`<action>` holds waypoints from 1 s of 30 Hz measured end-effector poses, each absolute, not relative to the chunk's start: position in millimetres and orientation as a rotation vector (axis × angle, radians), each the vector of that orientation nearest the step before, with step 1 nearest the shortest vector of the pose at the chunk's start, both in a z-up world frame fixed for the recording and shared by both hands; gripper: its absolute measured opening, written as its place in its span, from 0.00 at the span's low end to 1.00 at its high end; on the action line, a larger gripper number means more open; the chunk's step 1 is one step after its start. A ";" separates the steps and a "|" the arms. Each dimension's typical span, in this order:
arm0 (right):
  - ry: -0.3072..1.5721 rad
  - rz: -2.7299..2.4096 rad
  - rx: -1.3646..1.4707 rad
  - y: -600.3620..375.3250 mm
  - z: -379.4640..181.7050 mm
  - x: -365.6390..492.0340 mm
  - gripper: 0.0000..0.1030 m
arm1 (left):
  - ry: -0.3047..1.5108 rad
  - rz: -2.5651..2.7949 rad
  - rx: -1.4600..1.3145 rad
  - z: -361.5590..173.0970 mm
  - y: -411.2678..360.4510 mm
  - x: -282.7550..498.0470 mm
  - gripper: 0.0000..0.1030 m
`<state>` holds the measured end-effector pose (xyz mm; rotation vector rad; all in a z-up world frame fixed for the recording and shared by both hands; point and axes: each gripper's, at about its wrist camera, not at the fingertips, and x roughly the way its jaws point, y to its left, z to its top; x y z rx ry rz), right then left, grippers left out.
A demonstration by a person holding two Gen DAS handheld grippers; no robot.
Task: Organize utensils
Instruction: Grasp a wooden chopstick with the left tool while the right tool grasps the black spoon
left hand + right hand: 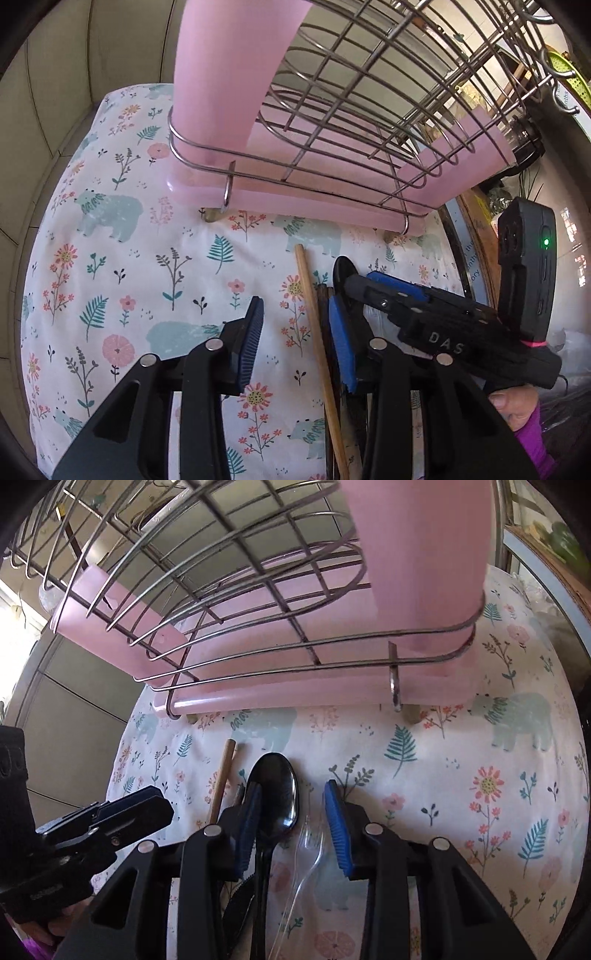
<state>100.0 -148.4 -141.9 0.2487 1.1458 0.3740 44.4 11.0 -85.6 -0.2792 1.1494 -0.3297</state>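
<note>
Both claws gape over a floral cloth [461, 775]: right gripper [291, 827] straddles a black spoon [277, 794] and clear fork [308, 849]; left gripper [295, 343], empty, beside a chopstick [314, 314]. Rack [258, 653] at 12 o'clock.

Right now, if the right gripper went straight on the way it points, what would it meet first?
The right gripper is open over the black spoon, beside a clear plastic fork. Straight ahead lies bare floral cloth, then probably the pink base of the wire rack; depth is unclear.
</note>
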 end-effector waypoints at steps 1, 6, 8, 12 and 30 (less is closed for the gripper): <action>1.140 0.370 0.238 -147.0 -141.1 100.3 0.30 | 1.165 -0.324 -0.274 -86.2 9.4 50.6 0.30; 1.114 0.384 0.302 -163.4 -138.4 101.2 0.02 | 1.251 -0.308 -0.264 -95.9 0.2 77.3 0.26; 1.093 0.381 0.320 -172.4 -133.0 97.8 0.02 | 1.276 -0.318 -0.258 -99.7 -3.7 84.3 0.26; 1.067 0.385 0.359 -187.7 -122.2 92.3 0.02 | 1.306 -0.312 -0.218 -105.8 -18.5 90.3 0.13; 0.733 0.294 0.220 -208.2 -24.2 52.5 0.02 | 0.929 -0.325 -0.268 -7.7 30.2 40.6 0.06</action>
